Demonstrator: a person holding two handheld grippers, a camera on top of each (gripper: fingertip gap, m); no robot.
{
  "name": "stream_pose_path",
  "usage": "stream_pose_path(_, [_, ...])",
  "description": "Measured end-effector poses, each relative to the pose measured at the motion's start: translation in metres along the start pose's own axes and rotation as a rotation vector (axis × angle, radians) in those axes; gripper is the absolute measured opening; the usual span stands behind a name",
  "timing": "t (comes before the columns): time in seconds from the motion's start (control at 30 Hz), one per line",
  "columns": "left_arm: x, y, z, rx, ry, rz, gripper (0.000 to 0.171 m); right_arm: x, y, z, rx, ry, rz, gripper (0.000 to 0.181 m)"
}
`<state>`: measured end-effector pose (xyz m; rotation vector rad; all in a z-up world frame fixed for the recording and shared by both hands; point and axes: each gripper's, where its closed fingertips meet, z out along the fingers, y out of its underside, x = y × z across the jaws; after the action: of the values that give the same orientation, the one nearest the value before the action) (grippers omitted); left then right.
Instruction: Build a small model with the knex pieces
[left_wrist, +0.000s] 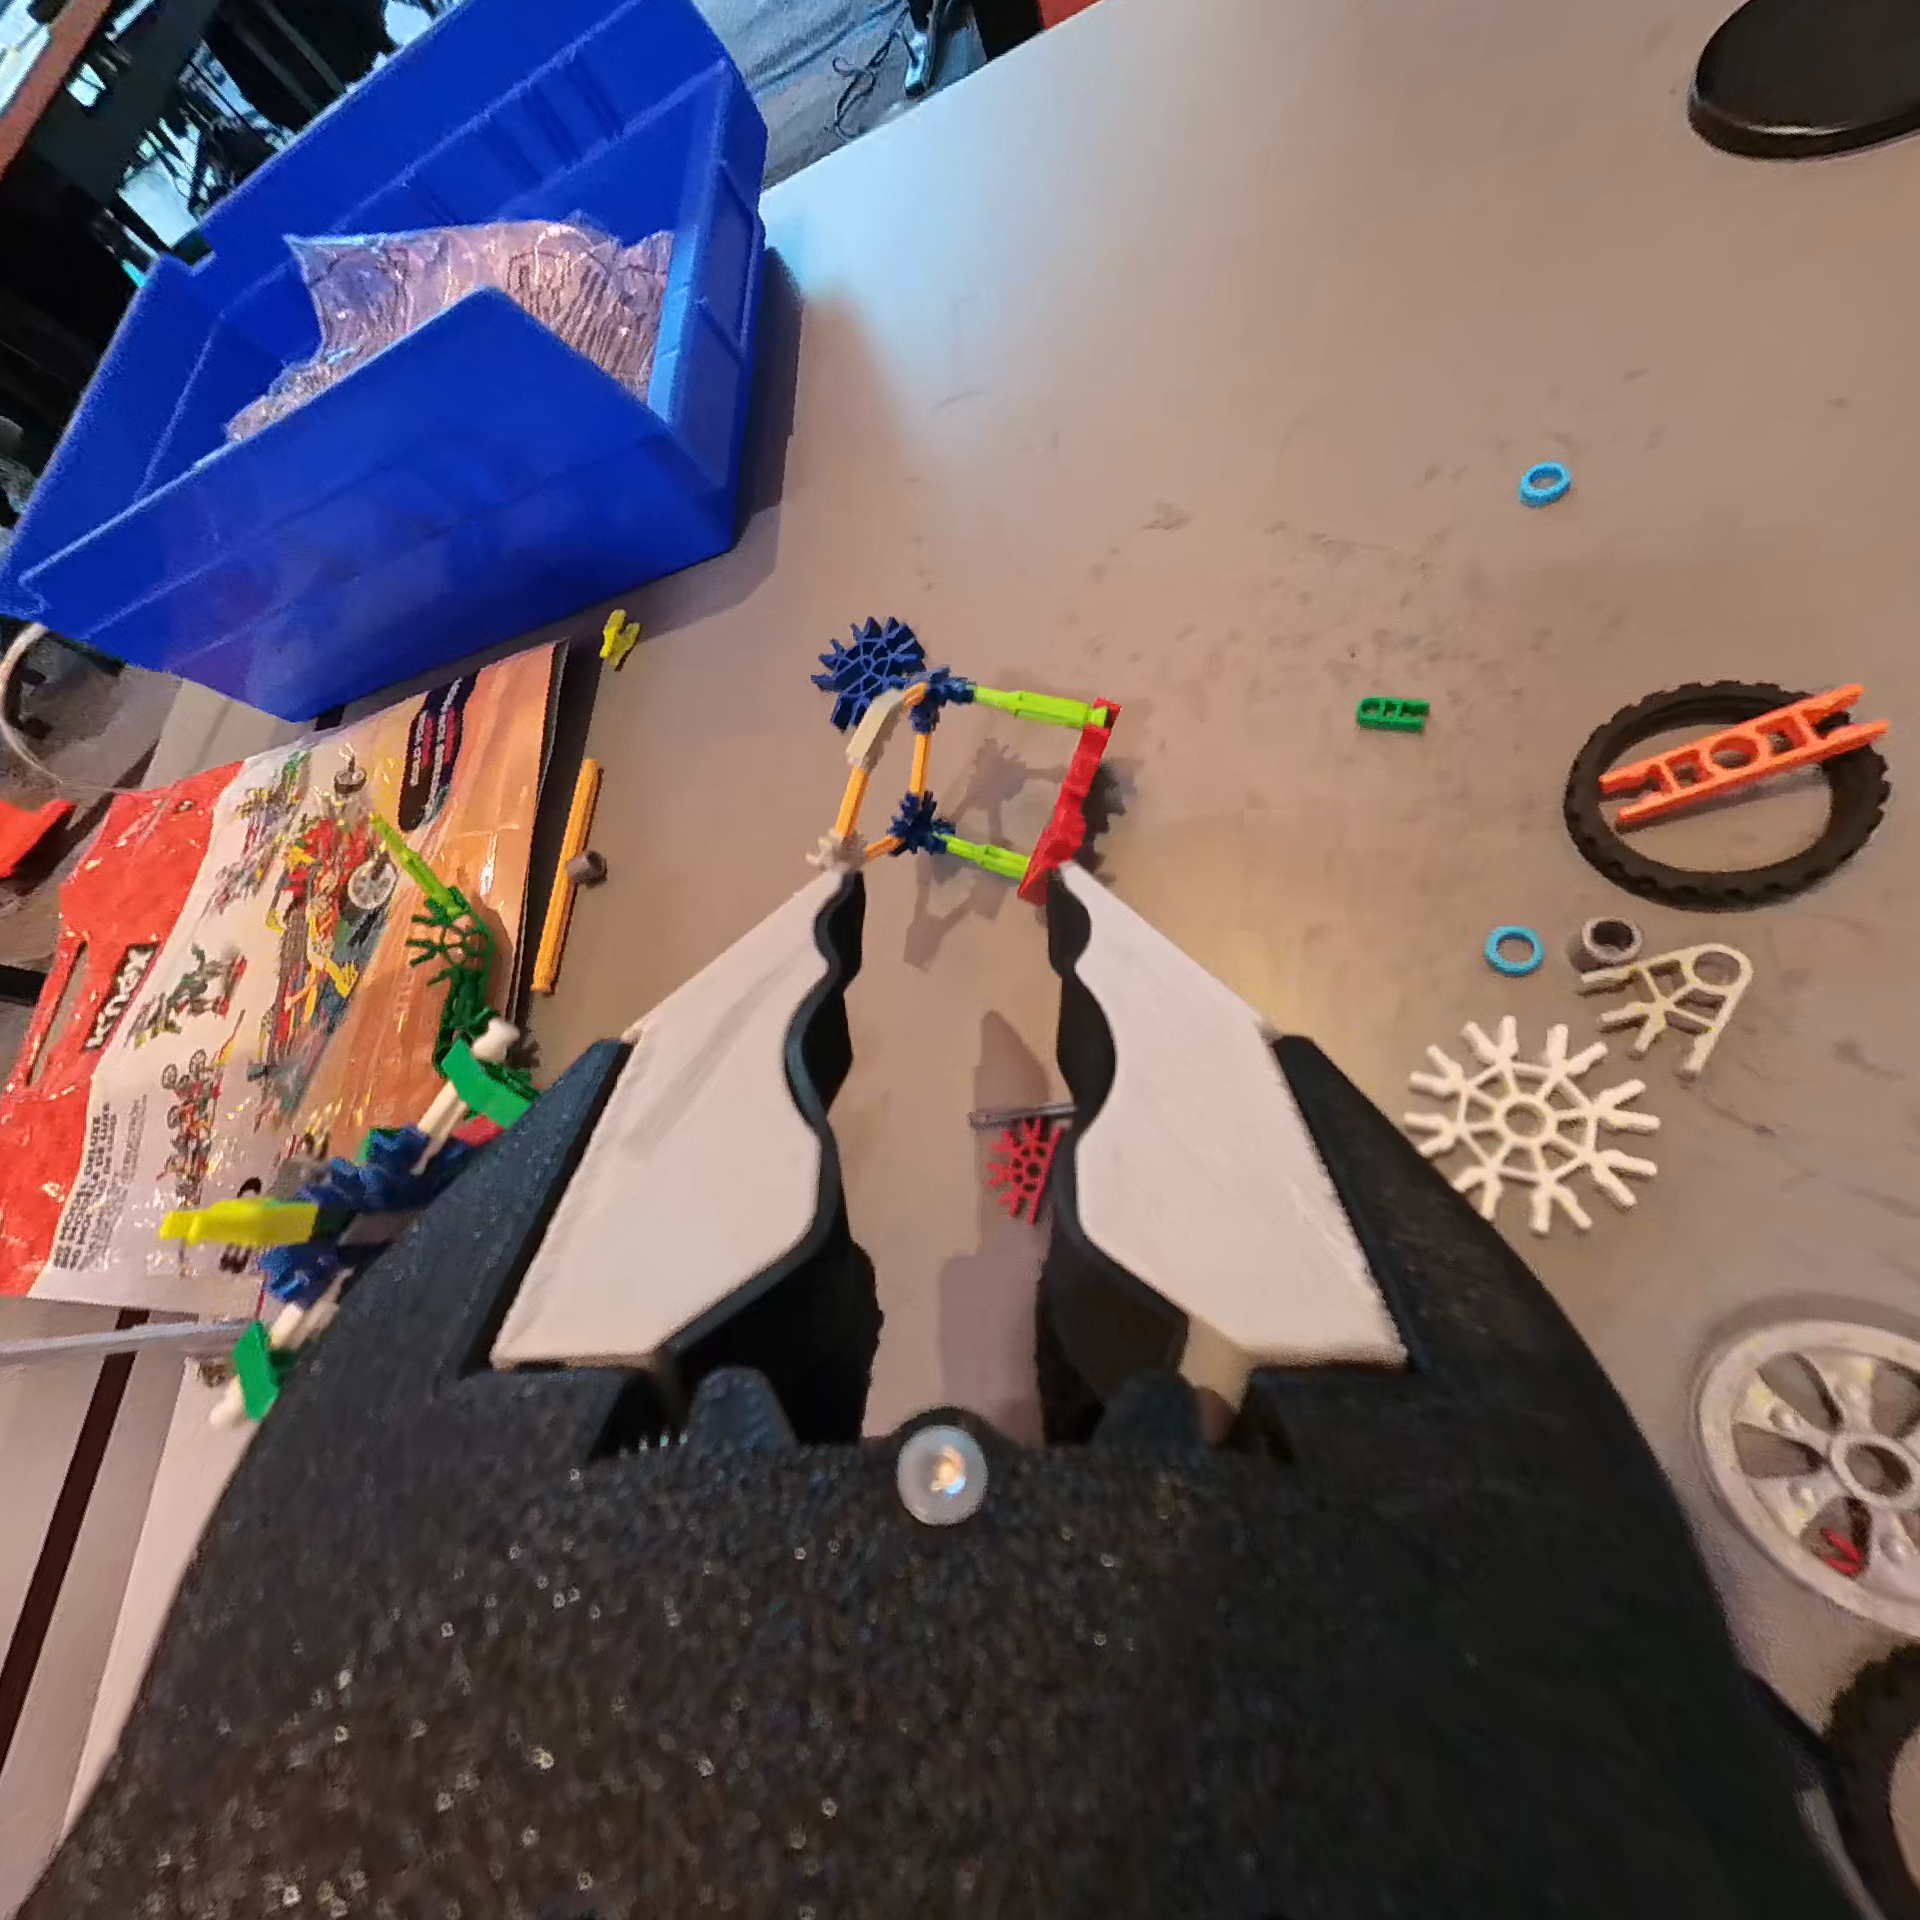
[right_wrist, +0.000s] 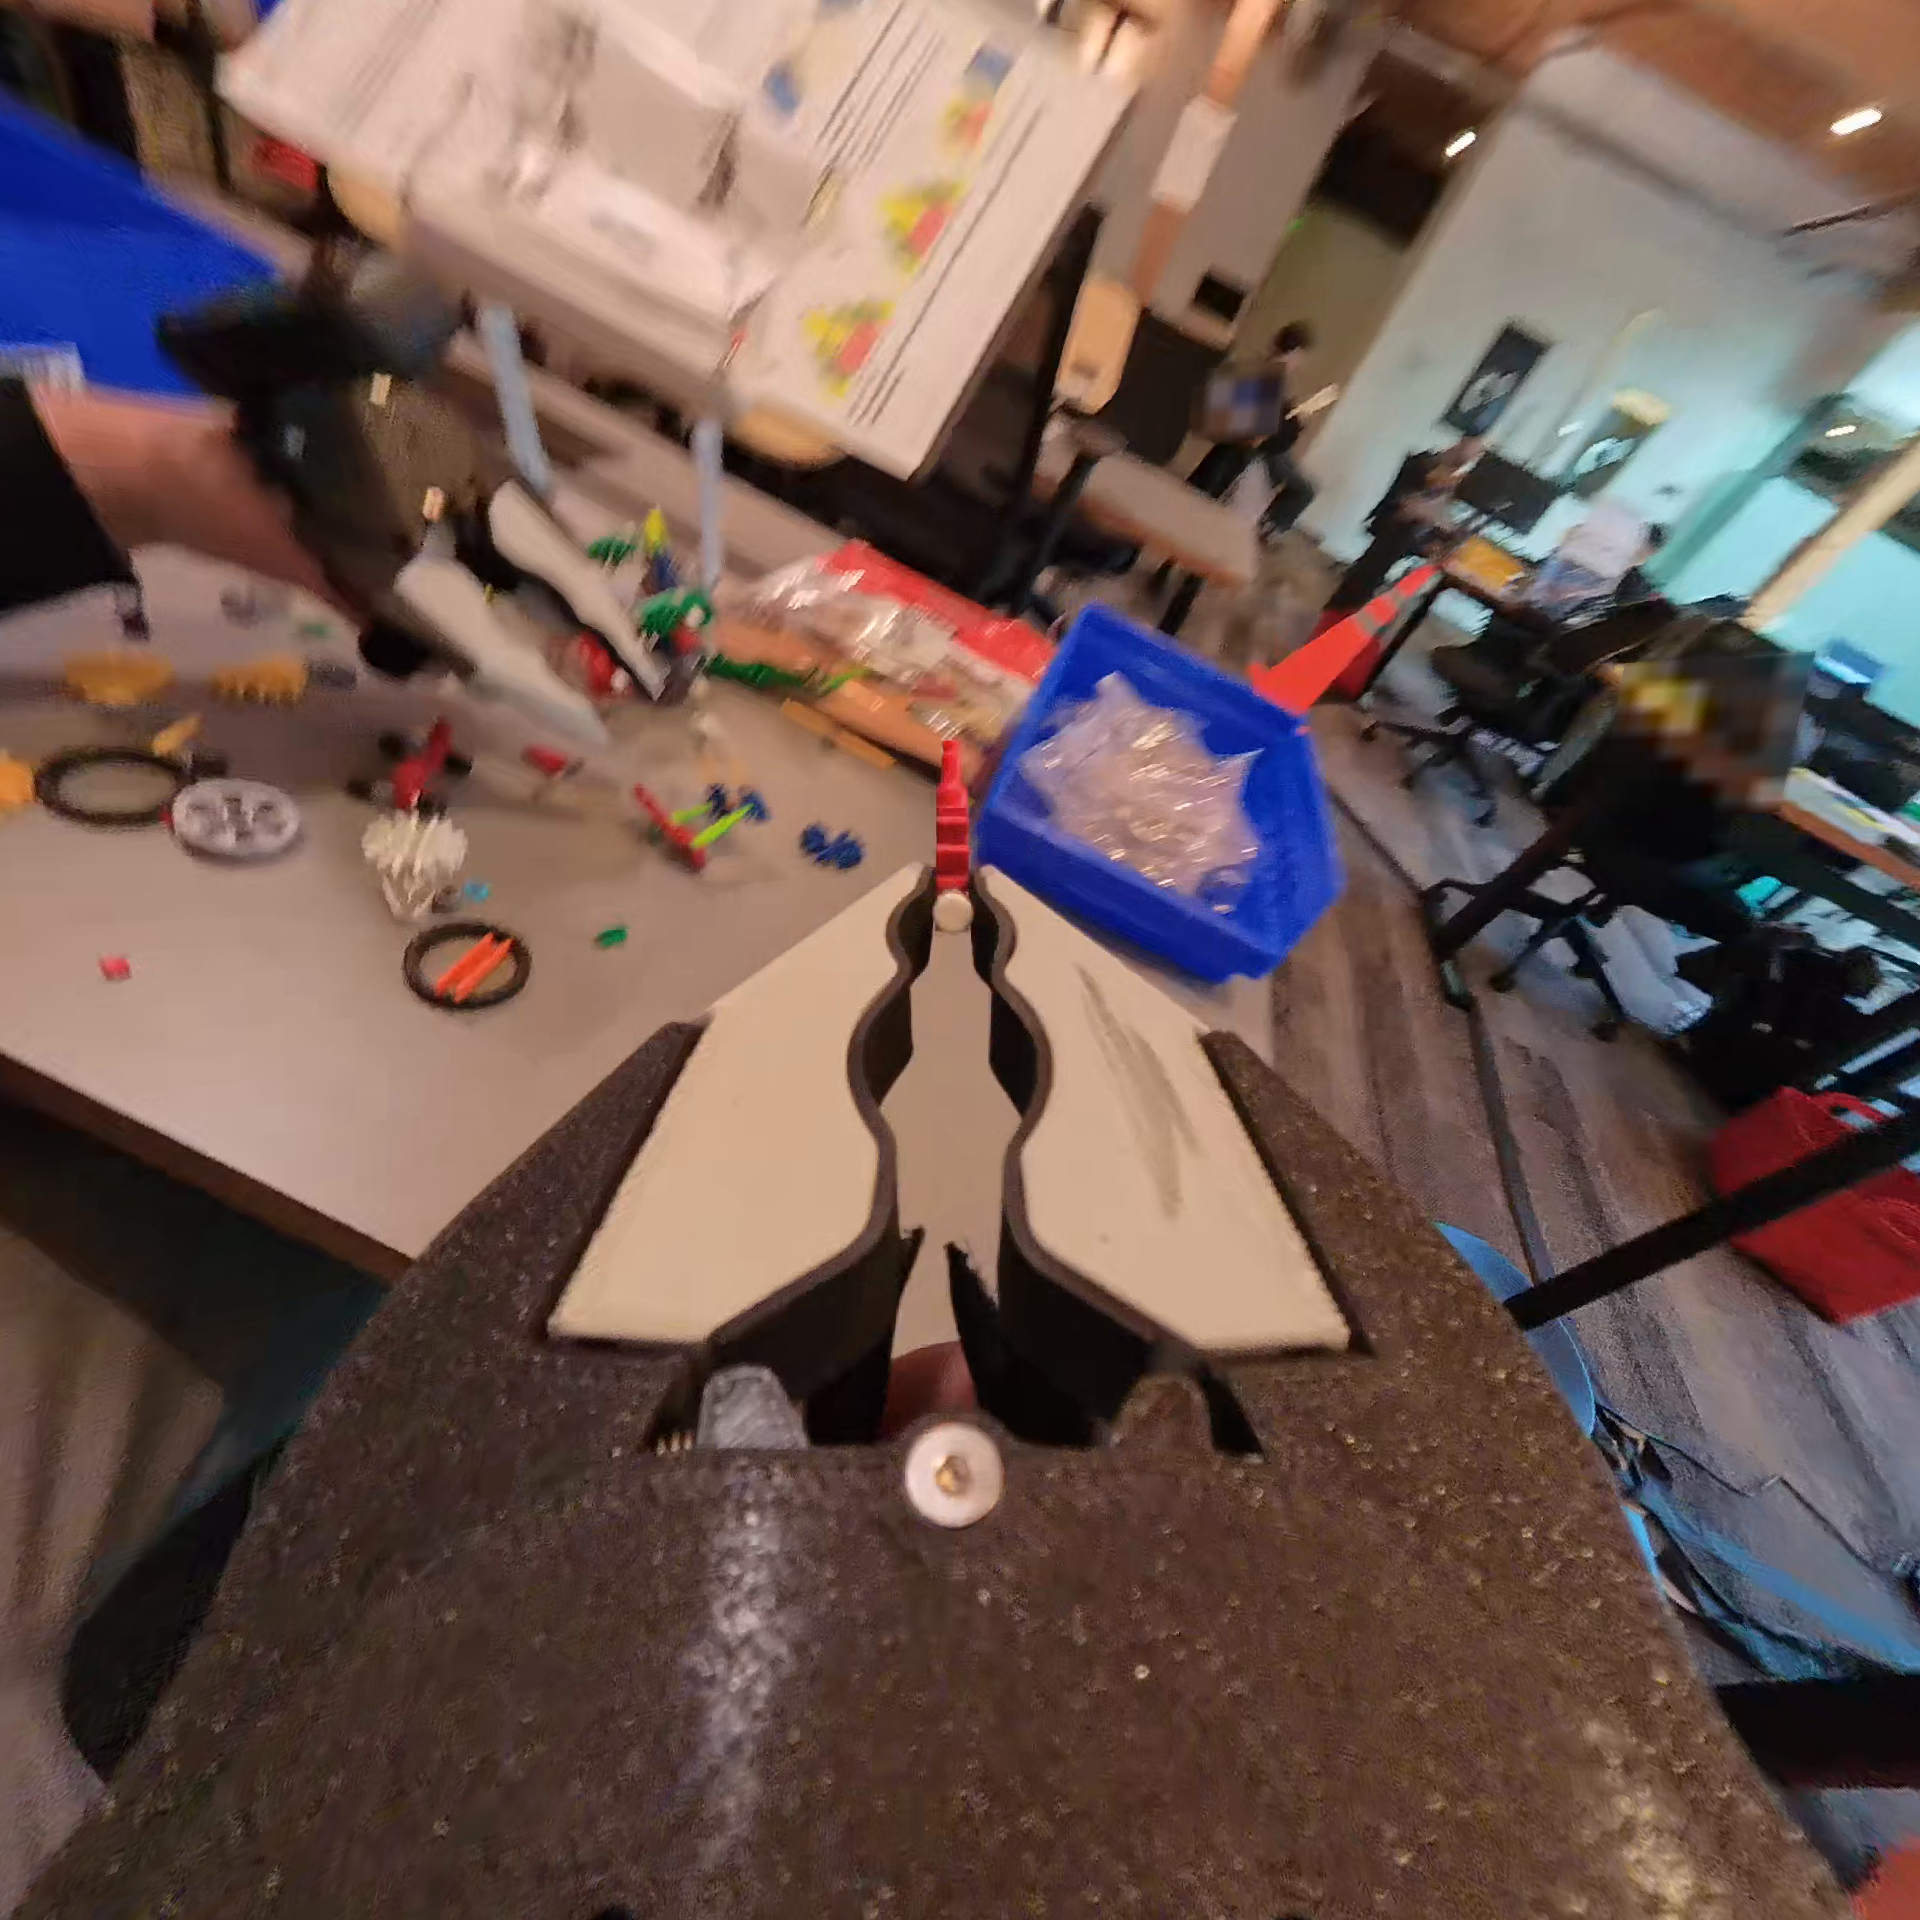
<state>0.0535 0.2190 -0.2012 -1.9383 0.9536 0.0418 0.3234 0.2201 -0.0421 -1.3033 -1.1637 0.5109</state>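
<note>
Pinching a thin red rod (right_wrist: 951, 821) by its end, the right tongs (right_wrist: 951, 904) could lose it — left tongs (left_wrist: 951, 883), spread, could nudge the small frame (left_wrist: 961, 774).

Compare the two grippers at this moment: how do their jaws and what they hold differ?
The left gripper has its jaws apart and holds nothing; its tips sit close to a small rod-and-connector frame on the table. The right gripper has its jaws nearly together, shut on a red rod, and is raised off the table's edge. Both have pale fingers in black foam-like bodies.
</note>
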Motion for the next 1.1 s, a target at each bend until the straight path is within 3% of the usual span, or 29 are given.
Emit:
stream_pose_path(0.2, [-0.008, 0.019, 0.006, -0.072, -0.027, -0.015, 0.032, -0.078, 0.064, 0.101, -0.184, -0.205, -0.115, 0.005])
stream_pose_path(0.37, [-0.019, 0.020, 0.021, -0.085, -0.082, 0.000, 0.033, -0.091, 0.115, 0.150, -0.296, -0.216, -0.295, 0.006])
stream_pose_path(0.5, [-0.023, 0.013, 0.032, -0.084, -0.093, 0.003, 0.038, -0.097, 0.136, 0.165, -0.332, -0.263, -0.372, 0.009])
stream_pose_path(0.63, [-0.020, 0.012, 0.043, -0.107, -0.052, 0.020, 0.024, -0.112, 0.142, 0.162, -0.379, -0.394, -0.382, 0.033])
stream_pose_path(0.9, [-0.020, 0.006, 0.046, -0.110, -0.050, 0.010, 0.004, -0.121, 0.092, 0.193, -0.275, -0.493, -0.305, 0.023])
stream_pose_path(1.1, [-0.017, -0.008, 0.043, -0.081, -0.037, -0.008, 0.001, -0.125, 0.094, 0.229, -0.272, -0.465, -0.390, 0.024])
